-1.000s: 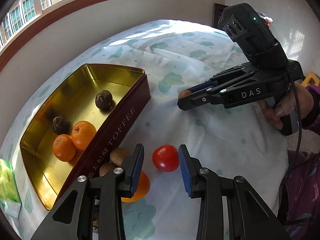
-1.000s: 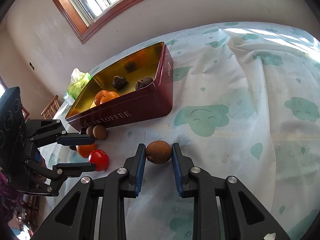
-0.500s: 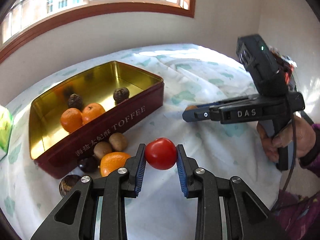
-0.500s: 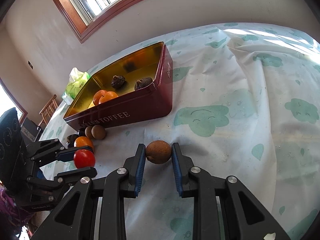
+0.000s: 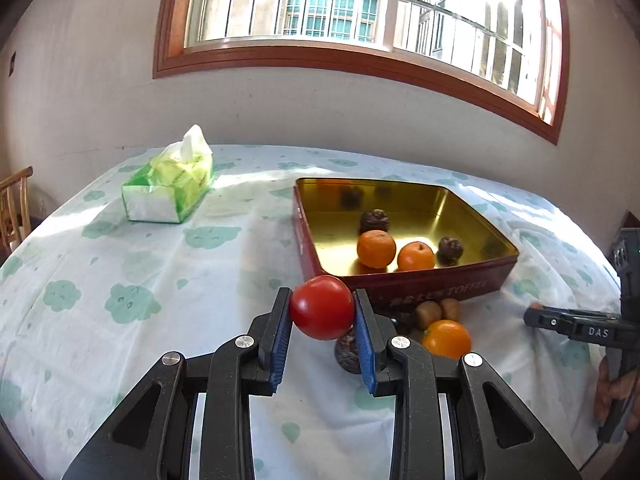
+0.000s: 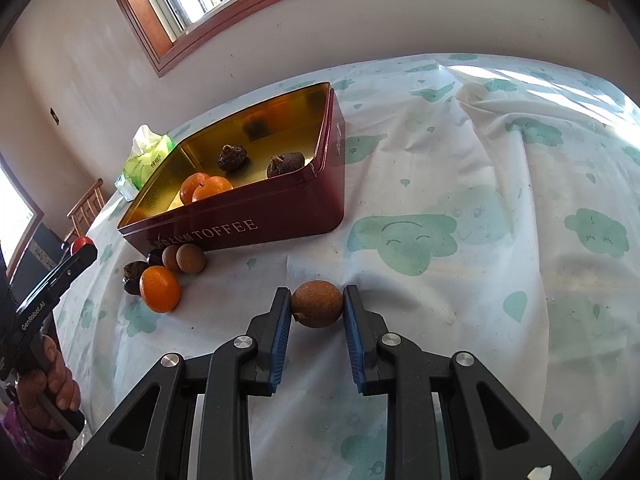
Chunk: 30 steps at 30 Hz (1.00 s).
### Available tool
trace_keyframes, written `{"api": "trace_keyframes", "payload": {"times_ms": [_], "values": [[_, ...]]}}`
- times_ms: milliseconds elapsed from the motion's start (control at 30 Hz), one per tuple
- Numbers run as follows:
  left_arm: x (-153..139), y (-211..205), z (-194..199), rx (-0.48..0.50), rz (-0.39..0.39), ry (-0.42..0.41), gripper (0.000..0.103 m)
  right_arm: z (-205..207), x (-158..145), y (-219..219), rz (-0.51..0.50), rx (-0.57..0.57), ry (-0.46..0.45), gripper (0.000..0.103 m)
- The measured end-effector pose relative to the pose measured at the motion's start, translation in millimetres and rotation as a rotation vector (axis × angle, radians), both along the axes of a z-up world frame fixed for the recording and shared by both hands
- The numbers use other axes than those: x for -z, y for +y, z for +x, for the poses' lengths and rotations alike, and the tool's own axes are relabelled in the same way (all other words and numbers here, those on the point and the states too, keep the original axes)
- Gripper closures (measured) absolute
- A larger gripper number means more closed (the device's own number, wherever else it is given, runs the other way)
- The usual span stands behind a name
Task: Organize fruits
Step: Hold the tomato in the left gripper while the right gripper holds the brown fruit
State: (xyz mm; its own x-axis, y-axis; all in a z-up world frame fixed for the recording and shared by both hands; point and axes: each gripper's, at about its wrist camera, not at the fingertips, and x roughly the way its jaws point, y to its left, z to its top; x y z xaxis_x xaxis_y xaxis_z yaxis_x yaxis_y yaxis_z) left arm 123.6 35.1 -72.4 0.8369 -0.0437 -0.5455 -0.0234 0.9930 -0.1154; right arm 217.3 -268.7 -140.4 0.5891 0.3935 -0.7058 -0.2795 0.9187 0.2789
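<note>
**Tomato lifted clear of the table, tin next**

Between the jaws of the left gripper (image 5: 322, 312) a red tomato (image 5: 322, 307) is now held, where a second ago it lay on the cloth with the jaws standing wide on either side. The jaws have just been closing and are pressed on both its flanks. The tomato has been raised off the table (image 5: 120, 280) and is seen in front of the near wall of the toffee tin (image 5: 432, 284), where two oranges and some dark fruits lie. Placement into the tin is judged to be the next step. A brown fruit (image 6: 317, 304) is gripped by the right gripper (image 6: 316, 306), unmoved, low over the table. Loose fruit remains beside the tin.
</note>
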Motion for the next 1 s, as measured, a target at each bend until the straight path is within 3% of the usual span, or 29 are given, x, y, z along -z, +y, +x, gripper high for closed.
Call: {"api": "trace_keyframes", "payload": {"times_ms": [533, 1000], "values": [[7, 9, 14, -0.117, 0.022, 0.009, 0.072, 1, 0, 3, -0.016, 0.006, -0.004, 0.080], [5, 6, 11, -0.153, 0.062, -0.002, 0.072, 1, 0, 3, -0.021, 0.007, -0.005, 0.080]]}}
